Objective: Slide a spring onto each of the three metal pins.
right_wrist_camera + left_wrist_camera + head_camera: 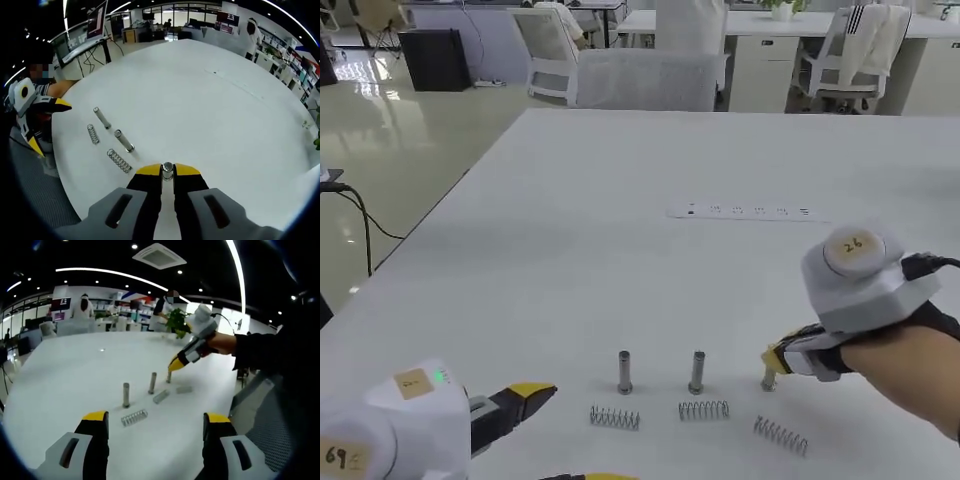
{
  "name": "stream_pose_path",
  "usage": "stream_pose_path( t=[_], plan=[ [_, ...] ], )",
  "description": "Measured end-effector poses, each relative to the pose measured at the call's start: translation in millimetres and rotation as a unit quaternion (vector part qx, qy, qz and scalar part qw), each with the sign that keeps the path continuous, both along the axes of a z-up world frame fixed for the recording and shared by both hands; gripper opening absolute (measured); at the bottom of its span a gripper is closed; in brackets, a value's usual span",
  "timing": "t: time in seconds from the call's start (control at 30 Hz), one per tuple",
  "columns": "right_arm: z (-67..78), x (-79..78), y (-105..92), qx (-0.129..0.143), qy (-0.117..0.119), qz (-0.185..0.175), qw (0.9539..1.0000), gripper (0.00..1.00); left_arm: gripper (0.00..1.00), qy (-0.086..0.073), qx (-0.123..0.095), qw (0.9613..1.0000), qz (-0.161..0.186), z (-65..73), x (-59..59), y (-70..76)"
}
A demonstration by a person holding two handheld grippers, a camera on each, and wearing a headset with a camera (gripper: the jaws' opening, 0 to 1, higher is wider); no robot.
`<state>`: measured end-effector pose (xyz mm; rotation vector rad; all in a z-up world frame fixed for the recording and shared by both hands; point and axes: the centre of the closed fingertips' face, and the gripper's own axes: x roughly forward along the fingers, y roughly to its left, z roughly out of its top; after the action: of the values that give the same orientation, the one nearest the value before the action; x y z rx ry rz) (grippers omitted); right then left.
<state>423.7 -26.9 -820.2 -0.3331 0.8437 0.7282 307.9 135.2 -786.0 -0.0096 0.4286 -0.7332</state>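
the right pin (768, 381) is clamped at its head by the right gripper (167, 173), jaws nearly together. the left gripper (155, 417) is held with jaws wide apart. three springs (704, 410) are laid flat on the table (620, 200), just before the pins (625, 372).

A spring (615, 417) lies before each pin (625, 372) on the table (620, 200).

Bright, even light comes from ceiling strips (110, 273) above the table (620, 220). Each pin (624, 372) casts only a faint, soft shadow on the table. White glare lies on the floor (380, 120) left of the table. Both gripper views bend strongly toward their edges; the head view is sharp.
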Motion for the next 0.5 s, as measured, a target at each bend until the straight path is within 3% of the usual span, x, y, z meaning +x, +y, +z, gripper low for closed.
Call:
stream_pose_path(
  t=[0.27, 0.5],
  plan=[
    [0.1, -1.0, -0.9, 0.007, 0.003, -0.001, 1.0, 0.05, 0.74, -0.009, 0.013, 0.9998, -0.011, 1.7, -1.0, -1.7],
    [-0.3, -5.1, -0.9, 0.009, -0.003, 0.008, 0.9999, 0.05, 0.74, -0.017, 0.012, 0.9997, -0.015, 7.2, -0.5, -1.5]
  ],
)
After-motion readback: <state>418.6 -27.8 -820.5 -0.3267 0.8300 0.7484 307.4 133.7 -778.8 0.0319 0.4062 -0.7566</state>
